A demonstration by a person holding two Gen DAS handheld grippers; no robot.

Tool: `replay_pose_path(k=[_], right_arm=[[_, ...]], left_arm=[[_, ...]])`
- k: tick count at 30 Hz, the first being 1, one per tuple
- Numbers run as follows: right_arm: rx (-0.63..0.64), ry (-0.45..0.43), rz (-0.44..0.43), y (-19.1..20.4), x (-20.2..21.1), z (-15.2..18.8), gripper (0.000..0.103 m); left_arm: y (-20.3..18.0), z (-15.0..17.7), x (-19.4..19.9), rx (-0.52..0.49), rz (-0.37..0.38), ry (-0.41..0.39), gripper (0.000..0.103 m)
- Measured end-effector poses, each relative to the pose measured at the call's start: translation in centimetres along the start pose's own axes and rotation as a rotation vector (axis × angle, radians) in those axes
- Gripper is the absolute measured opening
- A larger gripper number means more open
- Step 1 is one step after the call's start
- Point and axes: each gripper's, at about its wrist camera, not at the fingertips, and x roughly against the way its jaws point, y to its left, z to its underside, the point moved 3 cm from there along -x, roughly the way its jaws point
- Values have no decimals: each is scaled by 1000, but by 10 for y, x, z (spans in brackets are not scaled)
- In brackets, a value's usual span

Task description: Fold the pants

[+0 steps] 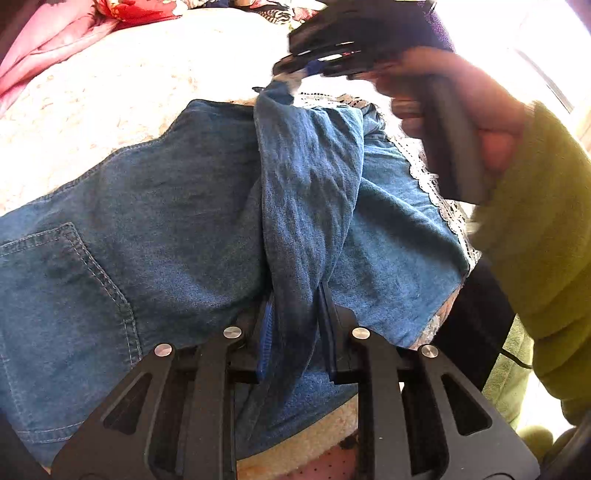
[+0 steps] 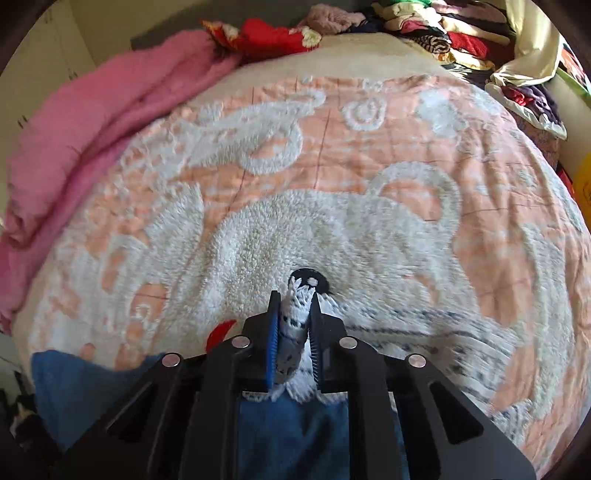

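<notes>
The work happens on a bed with a fluffy peach and white blanket (image 2: 332, 155), and a pink blanket (image 2: 92, 122) and a heap of clothes (image 2: 443, 33) lie far past the fingers.

The left gripper (image 1: 295, 325) is nearly closed, and a bunched fold of the blue pants (image 1: 166, 206) sits pinched between its fingers. The cloth runs up and away from the fingers as a long ridge. On the far end of that ridge, the right gripper (image 1: 295, 70) pinches the white lace edge (image 1: 424, 173) of a pant leg. In the right wrist view its fingers are close together, and the lace fills the gap between them, with blue cloth hanging just behind them.

So the pants lie spread on the blanket, partly lifted between the two grippers. A back pocket (image 1: 62, 273) lies to the left of the left fingers.

The pants look soft and floppy, like thin denim. I think they are light and bend easily, so they sag wherever nothing holds them. They do not look slippery. The lace looks thin and could snag or tear, so a hold on the thick blue hem or the waist seems safer than the lace alone.

There are no boxes or baskets to be seen, so nothing holds anything here.
</notes>
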Motion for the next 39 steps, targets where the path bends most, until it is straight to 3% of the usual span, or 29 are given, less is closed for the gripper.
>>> replay_pose_path(k=[9, 10, 11, 13, 18, 27, 34, 39], right_arm=[[-139, -143, -103, -61, 117, 35, 13], [-150, -150, -108, -65, 126, 41, 13], [-162, -157, -113, -72, 137, 49, 13], [-178, -170, -118, -81, 155, 63, 13], [-221, -162, -127, -97, 191, 119, 13], [-333, 10, -16, -130, 162, 217, 13], [-337, 22, 28, -134, 161, 234, 13], [-268, 81, 127, -131, 153, 237, 24]], left_arm=[[1, -2, 6, -21, -46, -35, 28], [3, -2, 7, -28, -56, -37, 26], [6, -2, 9, -35, -66, -40, 12], [7, 1, 14, -46, -72, -51, 1], [5, 5, 36, -101, -73, -70, 0], [-16, 30, 21, -203, -46, 15, 0], [-22, 39, 12, -241, -65, 50, 0], [-17, 42, 8, -222, -58, 73, 2]])
